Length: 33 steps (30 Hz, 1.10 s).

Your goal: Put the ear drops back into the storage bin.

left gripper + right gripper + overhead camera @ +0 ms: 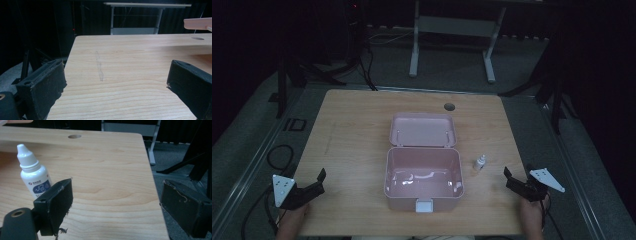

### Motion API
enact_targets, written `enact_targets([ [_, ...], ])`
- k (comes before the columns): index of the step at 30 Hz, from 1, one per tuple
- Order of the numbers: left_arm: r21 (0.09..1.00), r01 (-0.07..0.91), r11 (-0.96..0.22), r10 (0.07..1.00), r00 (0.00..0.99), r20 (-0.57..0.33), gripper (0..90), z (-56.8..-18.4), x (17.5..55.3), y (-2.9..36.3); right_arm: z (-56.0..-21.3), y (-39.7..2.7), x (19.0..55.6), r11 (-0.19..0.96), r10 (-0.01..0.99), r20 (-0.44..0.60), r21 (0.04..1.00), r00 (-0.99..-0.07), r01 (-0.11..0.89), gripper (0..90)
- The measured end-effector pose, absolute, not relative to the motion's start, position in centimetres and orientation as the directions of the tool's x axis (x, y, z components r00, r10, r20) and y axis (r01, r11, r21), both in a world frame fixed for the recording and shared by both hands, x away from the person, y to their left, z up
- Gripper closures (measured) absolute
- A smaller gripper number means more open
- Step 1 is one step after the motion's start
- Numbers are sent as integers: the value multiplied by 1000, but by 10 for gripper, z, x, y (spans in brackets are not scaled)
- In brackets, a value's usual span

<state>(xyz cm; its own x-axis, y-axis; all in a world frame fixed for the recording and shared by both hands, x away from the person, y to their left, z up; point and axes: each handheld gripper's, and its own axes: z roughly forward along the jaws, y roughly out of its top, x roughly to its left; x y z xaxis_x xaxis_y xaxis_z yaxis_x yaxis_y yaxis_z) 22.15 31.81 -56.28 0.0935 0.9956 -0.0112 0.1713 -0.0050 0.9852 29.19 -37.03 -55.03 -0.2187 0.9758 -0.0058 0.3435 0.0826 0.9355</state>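
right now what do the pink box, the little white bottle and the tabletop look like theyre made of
Pink box: likely moulded plastic, glossy; light glints on its inner floor.
Little white bottle: looks like opaque, smooth plastic, with a printed label and a cone tip.
Tabletop: pale wood or wood-look laminate, matte; straight grain lines show, but the frames can't settle which.

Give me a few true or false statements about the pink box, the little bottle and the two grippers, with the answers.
1. The pink box stands open, its lid tipped back. True.
2. The white dropper bottle lies inside the box. False: it stands upright on the table, beside the box on the right gripper's side.
3. The left gripper is open and holds nothing. True.
4. The right gripper is shut on the bottle. False: it is open, apart from the bottle.
5. The bottle's cap is off. False: its white pointed cap is on.
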Motion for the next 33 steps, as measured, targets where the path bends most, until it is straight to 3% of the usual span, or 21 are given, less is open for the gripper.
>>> enact_targets([
  [9,985,173,-10,996,91,-6,20,-563,222,317,-542,-369,298,44,977,28,943,-212,329,106],
  [15,985,173,-7,995,95,-10,20,-563,222,318,-536,-364,305,109,956,10,917,-295,383,106],
  [23,985,173,-7,995,96,-10,20,-563,222,318,-533,-361,310,154,950,-15,892,-312,425,106],
  [28,985,173,-6,995,97,-11,20,-563,222,318,-525,-359,316,217,934,-32,844,-357,491,130],
  [33,985,173,-8,995,98,-9,20,-563,222,318,-520,-354,322,284,918,-5,705,-396,650,125],
])
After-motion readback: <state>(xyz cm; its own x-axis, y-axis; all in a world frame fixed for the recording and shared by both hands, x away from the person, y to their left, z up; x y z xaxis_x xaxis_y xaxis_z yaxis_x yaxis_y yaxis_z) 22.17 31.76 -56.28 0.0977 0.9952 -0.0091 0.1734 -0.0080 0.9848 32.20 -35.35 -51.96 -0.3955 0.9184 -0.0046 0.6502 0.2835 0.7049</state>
